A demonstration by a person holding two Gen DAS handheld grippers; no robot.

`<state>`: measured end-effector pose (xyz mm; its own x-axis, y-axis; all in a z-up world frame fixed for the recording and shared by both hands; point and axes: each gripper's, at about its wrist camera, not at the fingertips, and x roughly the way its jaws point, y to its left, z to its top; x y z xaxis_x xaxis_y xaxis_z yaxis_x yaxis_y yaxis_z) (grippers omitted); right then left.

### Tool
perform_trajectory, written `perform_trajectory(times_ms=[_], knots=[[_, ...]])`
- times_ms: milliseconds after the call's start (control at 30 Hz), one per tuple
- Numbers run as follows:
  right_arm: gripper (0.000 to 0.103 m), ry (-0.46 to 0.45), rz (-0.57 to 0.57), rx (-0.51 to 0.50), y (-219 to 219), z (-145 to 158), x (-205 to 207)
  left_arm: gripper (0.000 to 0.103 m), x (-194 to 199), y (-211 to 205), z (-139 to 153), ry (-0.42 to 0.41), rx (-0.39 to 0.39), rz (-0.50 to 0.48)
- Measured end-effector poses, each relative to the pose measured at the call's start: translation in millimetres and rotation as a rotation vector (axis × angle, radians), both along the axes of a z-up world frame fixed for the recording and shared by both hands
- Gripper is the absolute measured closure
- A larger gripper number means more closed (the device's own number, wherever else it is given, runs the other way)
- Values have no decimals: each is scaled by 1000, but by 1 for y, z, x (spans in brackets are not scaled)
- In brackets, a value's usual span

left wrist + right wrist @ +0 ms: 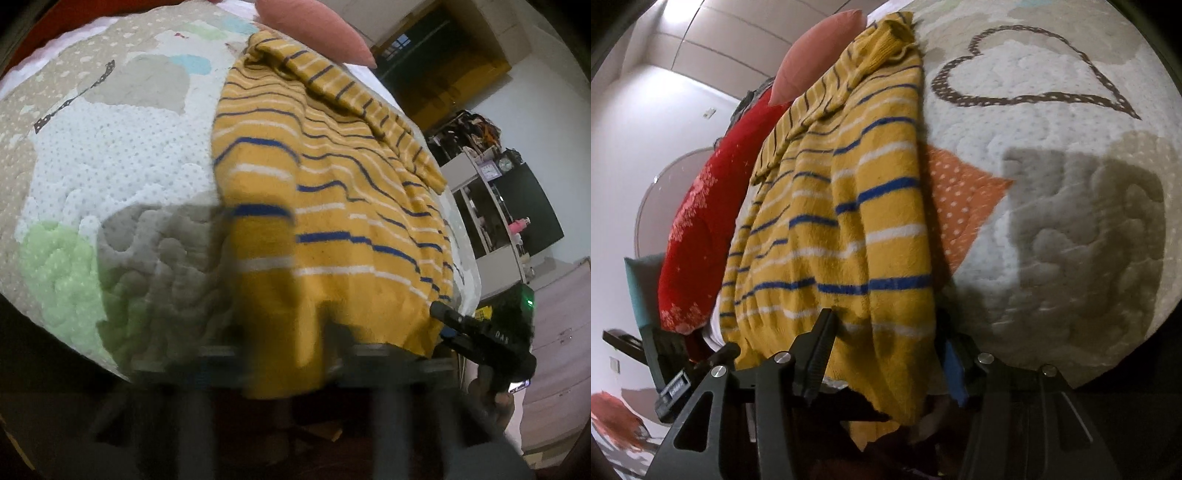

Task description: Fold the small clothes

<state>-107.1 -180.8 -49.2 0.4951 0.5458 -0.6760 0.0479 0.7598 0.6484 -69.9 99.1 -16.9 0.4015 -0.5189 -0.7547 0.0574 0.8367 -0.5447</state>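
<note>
A small yellow sweater with blue and white stripes [332, 184] lies on a quilted bedspread [110, 166]. Its hem hangs over the near bed edge. My left gripper [284, 280] is blurred, with its fingers closed over the hem fabric. My right gripper [882, 332] straddles the sweater's other hem corner [879, 280]; its black left finger [818, 347] rests on the cloth and a blue pad shows right of the cloth. The right gripper also shows in the left wrist view [480, 336] at the sweater's right corner.
A pink pillow [314, 26] lies beyond the sweater and a red cushion [698, 229] beside it. A shelf unit [491, 206] and wardrobe stand right of the bed. The quilt has a heart pattern [1034, 70].
</note>
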Motion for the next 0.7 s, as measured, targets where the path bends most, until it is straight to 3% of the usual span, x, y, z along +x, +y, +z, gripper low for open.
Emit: perform_trajectory(times_ms=[67,300,467,600,700], knots=[[82,-17,36,-12,6,7,0,94,-1,4,6,3,-17,23],[86,-152,106,3,12,69,16,94,11,3,77,-167,-23,23],[86,-234,113,14,14,112,59,94,65,6,103,-198,-40,50],[86,-304,81,-2,10,146,105,94,126,-1,124,-251,13,80],[86,-301,57,10,5,156,148,94,183,-7,126,-232,24,95]])
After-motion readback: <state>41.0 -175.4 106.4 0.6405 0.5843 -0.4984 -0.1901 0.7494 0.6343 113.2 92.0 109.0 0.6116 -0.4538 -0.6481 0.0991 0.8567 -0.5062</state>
